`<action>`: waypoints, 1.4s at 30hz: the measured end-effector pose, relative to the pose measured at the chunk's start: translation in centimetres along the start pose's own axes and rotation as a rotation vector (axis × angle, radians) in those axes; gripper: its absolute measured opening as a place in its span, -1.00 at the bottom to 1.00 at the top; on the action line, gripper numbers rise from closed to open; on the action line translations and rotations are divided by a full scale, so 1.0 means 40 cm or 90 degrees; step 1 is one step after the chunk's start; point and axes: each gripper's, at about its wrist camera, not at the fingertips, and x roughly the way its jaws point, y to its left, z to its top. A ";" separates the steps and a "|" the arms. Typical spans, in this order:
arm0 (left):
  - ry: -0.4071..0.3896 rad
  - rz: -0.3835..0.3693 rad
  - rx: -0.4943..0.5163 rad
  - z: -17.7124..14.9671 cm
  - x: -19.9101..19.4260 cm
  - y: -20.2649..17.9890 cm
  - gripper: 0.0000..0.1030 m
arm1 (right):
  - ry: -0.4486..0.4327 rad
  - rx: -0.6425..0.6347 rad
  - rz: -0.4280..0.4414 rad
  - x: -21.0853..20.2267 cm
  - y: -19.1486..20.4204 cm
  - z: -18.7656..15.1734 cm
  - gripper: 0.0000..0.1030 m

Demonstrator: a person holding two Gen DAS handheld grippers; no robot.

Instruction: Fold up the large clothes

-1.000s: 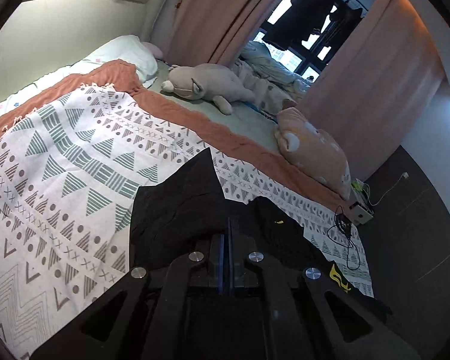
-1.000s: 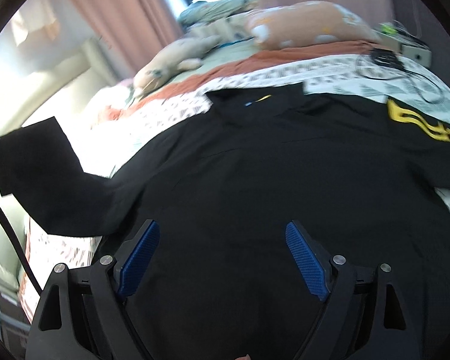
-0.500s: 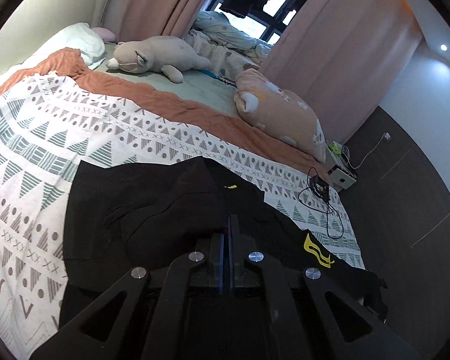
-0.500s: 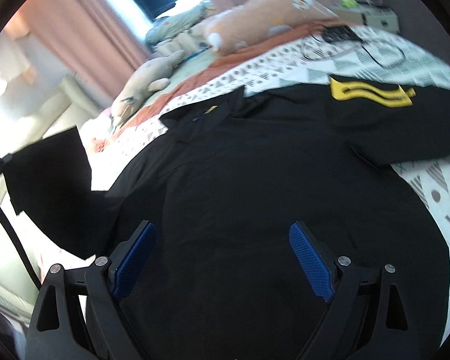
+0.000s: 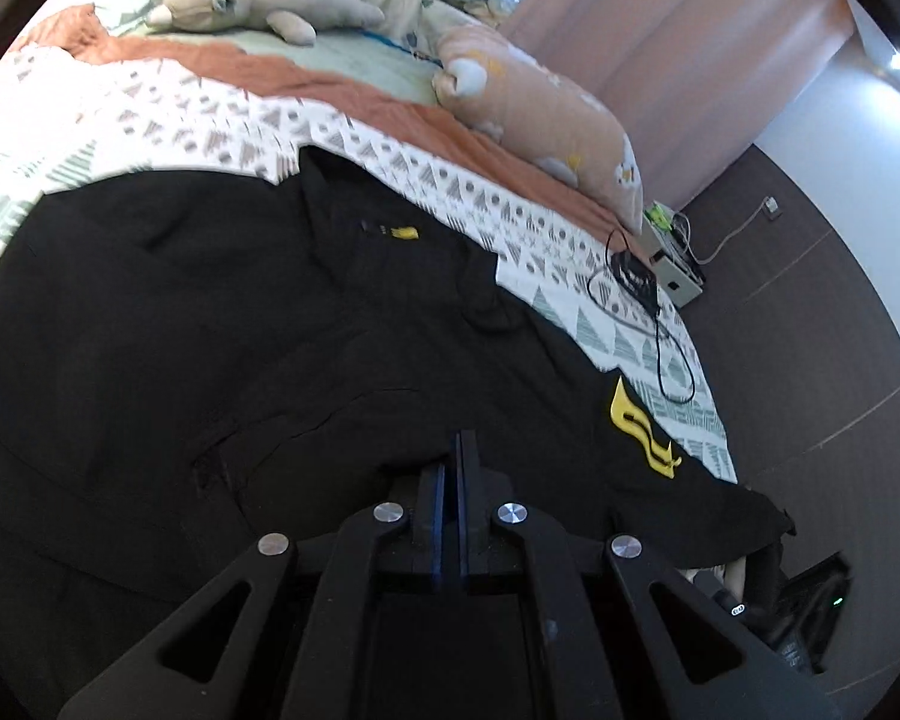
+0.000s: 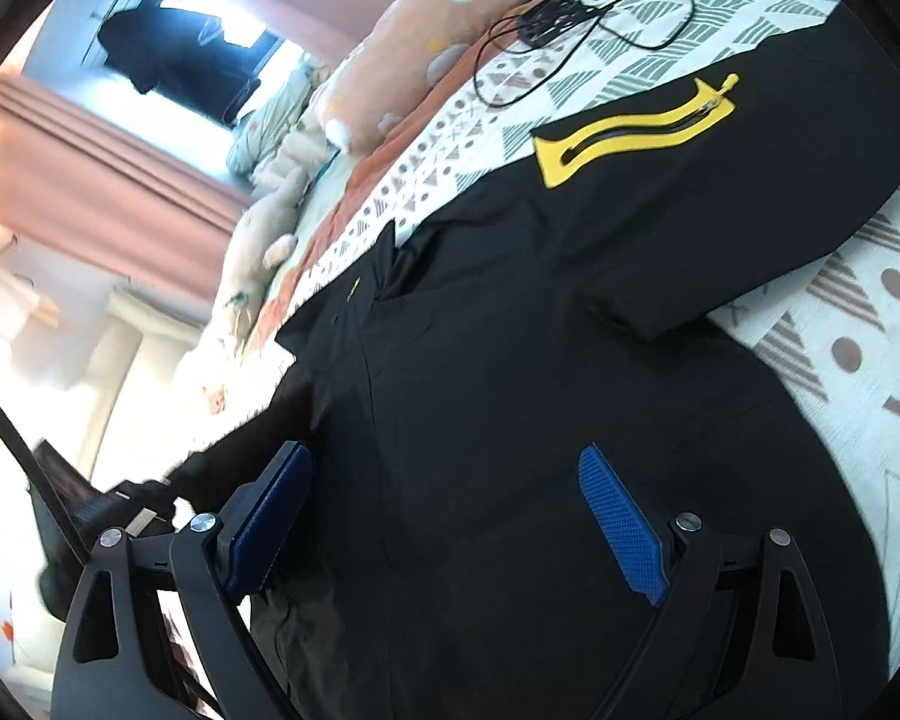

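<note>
A large black shirt (image 5: 270,330) with a yellow emblem (image 5: 642,432) on one sleeve lies spread on the patterned bedspread (image 5: 150,120). My left gripper (image 5: 450,450) is shut low over the shirt's body, and black fabric bunches around its tips. In the right wrist view the other sleeve (image 6: 240,450) stretches off to the left edge, towards where that gripper holds it. My right gripper (image 6: 444,516) hovers open above the shirt's (image 6: 510,390) lower body with only flat cloth beneath it. The yellow emblem (image 6: 630,132) shows on the far sleeve.
A peach bolster pillow (image 5: 546,120) and a beige plush toy (image 5: 258,0) lie along the bed's far side. A black cable with a charger (image 5: 636,282) rests on the bedspread near a small box (image 5: 678,276). Pink curtains (image 5: 660,12) hang behind. Dark floor (image 5: 810,360) lies right of the bed.
My left gripper, still shut, has swept the black sleeve down and across onto the shirt's body. The right gripper has rolled and shifted over the shirt, staying open.
</note>
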 end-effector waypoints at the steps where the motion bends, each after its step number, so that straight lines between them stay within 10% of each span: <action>1: 0.003 -0.004 -0.002 -0.006 0.015 -0.001 -0.92 | -0.002 0.000 -0.003 0.000 -0.005 0.004 0.75; 8: 0.058 -0.064 -0.055 -0.059 0.118 -0.004 -0.77 | -0.004 0.029 0.002 0.001 -0.025 0.010 0.75; 12: 0.102 -0.154 -0.099 -0.094 0.169 -0.006 1.00 | -0.018 0.033 -0.002 -0.013 -0.030 0.014 0.75; 23: 0.015 -0.200 -0.114 -0.136 -0.038 -0.001 1.00 | -0.034 0.024 0.002 -0.038 -0.011 -0.005 0.75; 42: -0.170 0.000 -0.118 -0.153 -0.391 0.325 1.00 | 0.025 -0.241 0.001 0.102 0.258 -0.152 0.75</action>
